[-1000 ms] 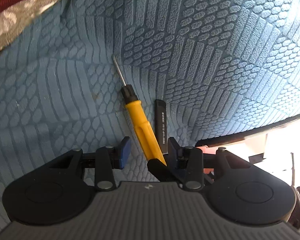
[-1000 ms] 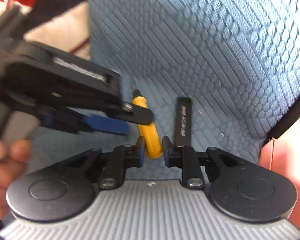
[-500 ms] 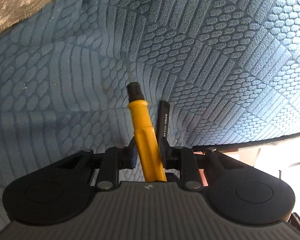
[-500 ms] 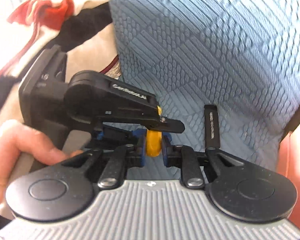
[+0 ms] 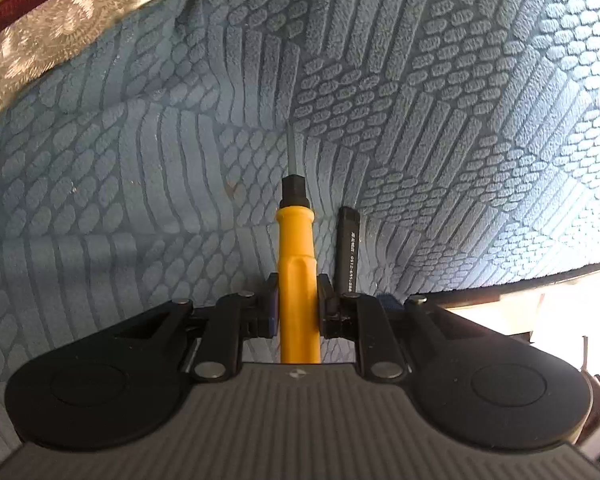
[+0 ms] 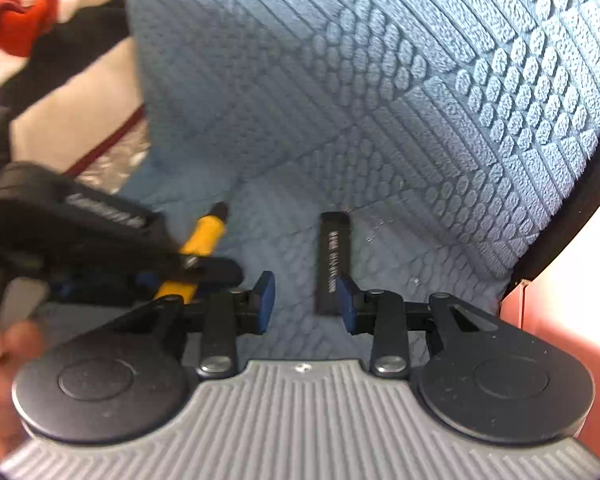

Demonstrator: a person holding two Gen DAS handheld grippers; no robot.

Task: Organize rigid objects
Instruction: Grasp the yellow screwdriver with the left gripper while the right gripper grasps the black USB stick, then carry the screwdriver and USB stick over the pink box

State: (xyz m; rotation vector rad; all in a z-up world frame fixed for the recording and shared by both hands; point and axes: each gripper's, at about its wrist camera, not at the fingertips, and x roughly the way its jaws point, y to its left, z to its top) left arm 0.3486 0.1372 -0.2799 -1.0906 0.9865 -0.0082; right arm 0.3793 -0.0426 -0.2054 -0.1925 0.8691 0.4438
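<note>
Left gripper (image 5: 296, 300) clamps the yellow-handled screwdriver (image 5: 298, 264) by its handle, shaft pointing away over the blue textured mat (image 5: 419, 100). Right gripper (image 6: 305, 300) jaws just opened, nothing pinched; black bar (image 6: 333, 256) lies on mat beside its right finger.

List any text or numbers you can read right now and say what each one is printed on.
"0512-655-886", as far as it reads: white print along the black bar; the characters before it are too small, and the end is hidden.
Raised lettering on the left hand-held gripper body in the right wrist view: too blurred to read.
Yellow screwdriver: no text visible.
</note>
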